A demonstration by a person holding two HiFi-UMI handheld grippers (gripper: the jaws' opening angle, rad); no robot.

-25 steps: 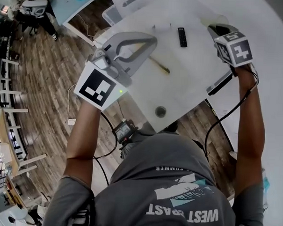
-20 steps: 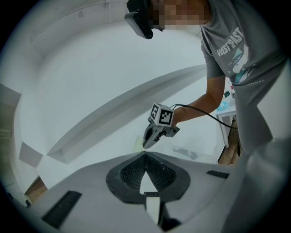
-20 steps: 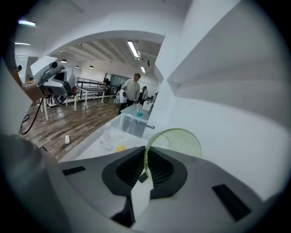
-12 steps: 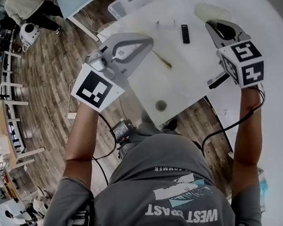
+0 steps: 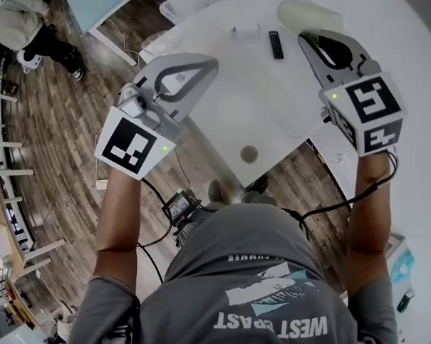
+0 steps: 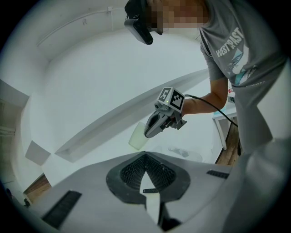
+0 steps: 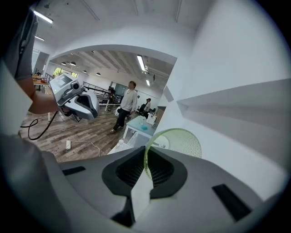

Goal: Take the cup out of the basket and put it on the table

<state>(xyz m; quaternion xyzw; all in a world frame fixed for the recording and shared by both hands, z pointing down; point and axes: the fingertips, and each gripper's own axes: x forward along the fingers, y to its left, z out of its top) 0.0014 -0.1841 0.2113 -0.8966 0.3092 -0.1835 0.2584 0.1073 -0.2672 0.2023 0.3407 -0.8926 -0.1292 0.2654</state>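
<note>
A pale green see-through cup (image 5: 305, 13) is off the table, lying on its side in the air beyond the white table's (image 5: 257, 112) far right part. My right gripper (image 5: 310, 38) is shut on its rim; in the right gripper view the thin cup wall (image 7: 177, 142) sits pinched between the pads (image 7: 146, 166). The left gripper view shows the same cup (image 6: 137, 135) hanging from the right gripper (image 6: 152, 129). My left gripper (image 5: 208, 62) is held up over the table's left edge, shut with nothing in it (image 6: 146, 157). No basket shows in any view.
A black remote (image 5: 276, 44) and a small white object (image 5: 246, 31) lie on the far part of the table. A round grommet (image 5: 249, 154) sits near its front corner. Wooden floor (image 5: 68, 126) lies to the left, with people standing in the distance (image 7: 126, 107).
Both grippers have come up closer to the head camera. The right one has drawn back to the right with the cup, which now shows past its tip.
</note>
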